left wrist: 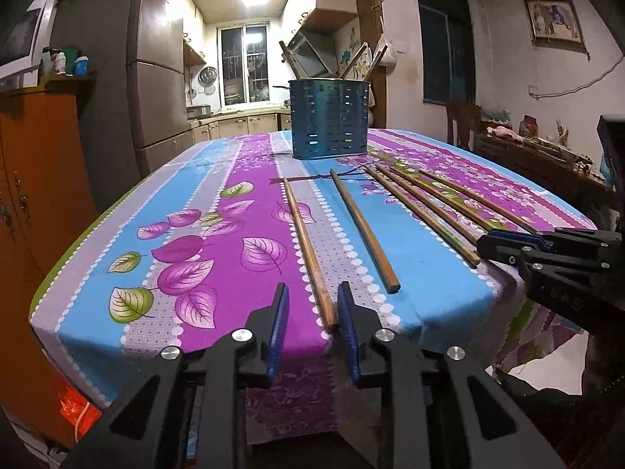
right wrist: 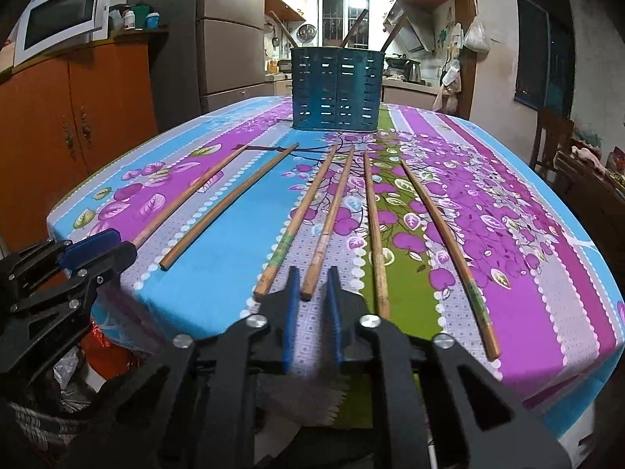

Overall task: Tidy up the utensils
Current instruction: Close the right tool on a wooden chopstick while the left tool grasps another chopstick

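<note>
The left gripper [left wrist: 312, 308] has its jaws narrow around the near end of the leftmost chopstick [left wrist: 308, 250] on the counter [left wrist: 187, 195], not pinching yet. The right gripper [right wrist: 312, 293] is narrow too, its jaws on each side of another chopstick [right wrist: 332, 219], which it seems not to squeeze. Pinch each stick firmly near its end, lift, and drop it in the blue holder [left wrist: 329, 117] at the far side; neighbour sticks lie close, so don't bump them.
</note>
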The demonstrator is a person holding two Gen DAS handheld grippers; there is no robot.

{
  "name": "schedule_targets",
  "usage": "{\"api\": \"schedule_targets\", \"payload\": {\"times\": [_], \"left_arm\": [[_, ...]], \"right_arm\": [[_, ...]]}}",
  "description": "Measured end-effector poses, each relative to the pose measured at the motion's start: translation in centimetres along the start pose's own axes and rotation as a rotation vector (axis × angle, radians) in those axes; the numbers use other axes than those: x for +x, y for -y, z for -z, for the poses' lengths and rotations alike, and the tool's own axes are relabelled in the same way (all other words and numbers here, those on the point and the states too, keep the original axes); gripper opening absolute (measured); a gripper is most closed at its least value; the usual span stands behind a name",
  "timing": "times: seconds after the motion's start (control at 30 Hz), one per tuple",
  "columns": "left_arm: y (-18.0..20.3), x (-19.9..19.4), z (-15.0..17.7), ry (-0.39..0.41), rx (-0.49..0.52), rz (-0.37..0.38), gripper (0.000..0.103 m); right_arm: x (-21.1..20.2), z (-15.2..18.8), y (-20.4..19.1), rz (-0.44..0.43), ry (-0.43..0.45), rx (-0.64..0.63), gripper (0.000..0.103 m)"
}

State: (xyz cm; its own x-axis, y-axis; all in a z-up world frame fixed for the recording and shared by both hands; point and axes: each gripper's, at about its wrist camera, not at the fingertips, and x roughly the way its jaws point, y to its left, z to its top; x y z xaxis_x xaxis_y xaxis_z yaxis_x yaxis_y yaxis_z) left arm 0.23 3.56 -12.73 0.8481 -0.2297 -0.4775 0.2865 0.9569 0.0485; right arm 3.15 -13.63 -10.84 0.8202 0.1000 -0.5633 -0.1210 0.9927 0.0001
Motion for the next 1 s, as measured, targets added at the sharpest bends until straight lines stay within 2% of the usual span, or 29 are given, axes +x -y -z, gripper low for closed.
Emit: {"api": "schedule_targets", "payload": {"times": [0.13, 0.47, 0.67, 1.0], "left_arm": [[-0.3, 0.0, 0.0, 0.007, -0.012, -0.012, 0.009], [-1.2, 0.4, -0.3, 0.009, -0.035, 0.002, 0.008], [-2.3, 0.1, -0.8, 0.039, -0.045, -0.012, 0.008], [-2.8, -1.0, -2.2, 0.103, -0.031, -0.011, 0.008]], "right_arm": [[-0.1, 0.0, 0.1, 0.009, 0.002, 0.028, 0.006], [-0.1, -0.1, 1.0, 0.039, 0.007, 0.101, 0.005], [-1.0, -0.7, 1.7, 0.046, 0.056, 0.146, 0.005], [-2.8, -2.2, 1.7, 0.043, 0.135, 0.115, 0.005]]}}
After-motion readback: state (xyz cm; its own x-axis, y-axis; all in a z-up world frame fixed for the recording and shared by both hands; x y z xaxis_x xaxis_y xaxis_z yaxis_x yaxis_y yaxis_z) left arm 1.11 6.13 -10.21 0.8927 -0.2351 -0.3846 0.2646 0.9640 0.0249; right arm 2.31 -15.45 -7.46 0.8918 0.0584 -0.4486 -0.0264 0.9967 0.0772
